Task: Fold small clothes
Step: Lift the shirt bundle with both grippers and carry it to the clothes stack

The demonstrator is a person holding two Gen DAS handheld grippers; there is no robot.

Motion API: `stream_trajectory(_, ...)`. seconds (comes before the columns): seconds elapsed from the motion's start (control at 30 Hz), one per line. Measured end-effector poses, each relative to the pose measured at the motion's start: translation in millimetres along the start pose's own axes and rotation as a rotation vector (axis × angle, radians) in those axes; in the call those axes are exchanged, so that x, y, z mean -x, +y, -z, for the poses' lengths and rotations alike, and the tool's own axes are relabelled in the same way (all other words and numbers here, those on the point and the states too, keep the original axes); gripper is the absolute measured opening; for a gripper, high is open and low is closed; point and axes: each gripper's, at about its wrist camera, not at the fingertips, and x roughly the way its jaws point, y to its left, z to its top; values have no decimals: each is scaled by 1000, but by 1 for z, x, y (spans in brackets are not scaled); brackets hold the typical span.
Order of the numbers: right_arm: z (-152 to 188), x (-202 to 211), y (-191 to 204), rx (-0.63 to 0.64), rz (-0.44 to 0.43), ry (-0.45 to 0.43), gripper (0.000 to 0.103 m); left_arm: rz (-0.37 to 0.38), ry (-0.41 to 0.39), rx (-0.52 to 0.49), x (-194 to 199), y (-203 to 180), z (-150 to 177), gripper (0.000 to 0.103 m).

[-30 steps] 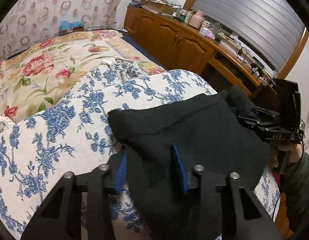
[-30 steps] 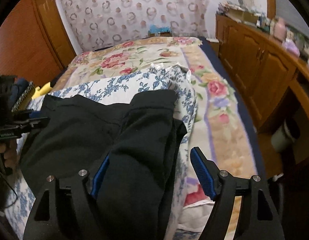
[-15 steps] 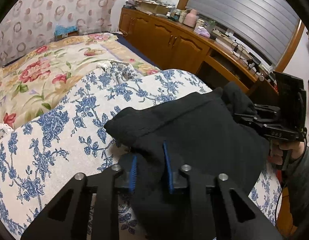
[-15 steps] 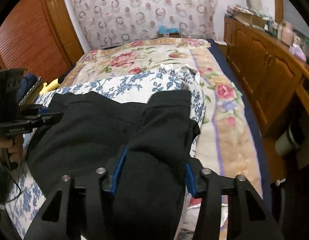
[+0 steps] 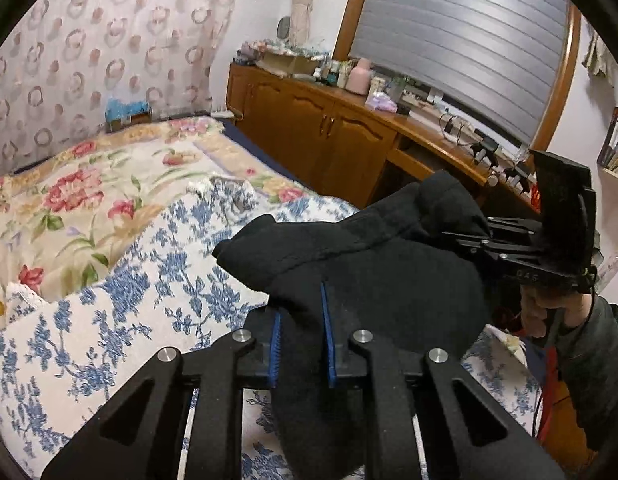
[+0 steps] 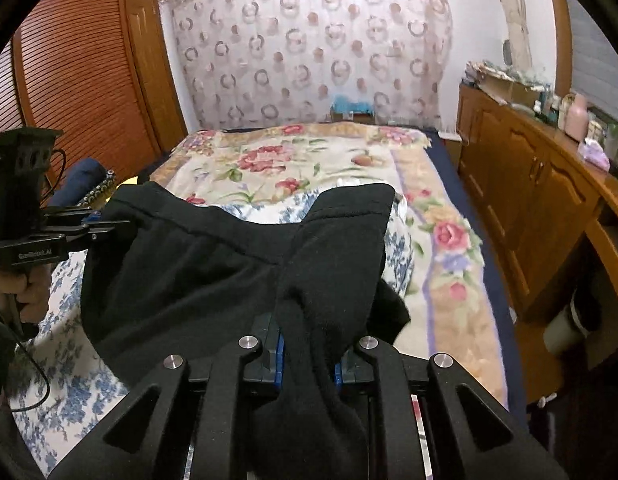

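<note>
Left wrist view: left gripper [image 5: 300,338] has just been closing and now pinches a bunched near edge of the black garment [image 5: 373,280] between its blue pads [image 5: 324,336]. The garment drapes to the right, toward the right gripper [image 5: 461,236] at far right, which is buried in a raised hump of cloth; a hand [image 5: 549,312] holds its grip. The garment's far-left corner lies on the blue-flowered cover [image 5: 109,312]. The floral bedspread [image 5: 89,192] is farther off, and the wooden cabinet [image 5: 329,140] stands along the right.

Right wrist view: right gripper [image 6: 307,354] has likewise just been closing and is clamped on a thick fold of the black garment [image 6: 197,272]. The left gripper [image 6: 105,226] shows at far left, gripping the opposite edge. The cloth sags between the two, off the cover in the middle.

Judgement on doing the step well: keep both pinches firm, raise evenly so the span stays taut, carry the held edge over toward the far hem, and lay it square before letting go. A thick bunch may slip.
</note>
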Motion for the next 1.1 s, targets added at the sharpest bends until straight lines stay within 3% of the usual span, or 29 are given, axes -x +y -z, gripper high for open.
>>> stream_trajectory(0.3, -5, 18, 18, 58, -14, -71, 16, -62, -101, -6, 56, 3, -4, 17)
stream_trajectory(0.53, -23, 11, 52, 149, -66, -108, 16, -161, -166, 8, 110, 26, 6, 17)
stream_trajectory(1.1, -114, -65, 167, 479, -274, -159, 16, -460, -334, 179, 250, 123, 74, 17)
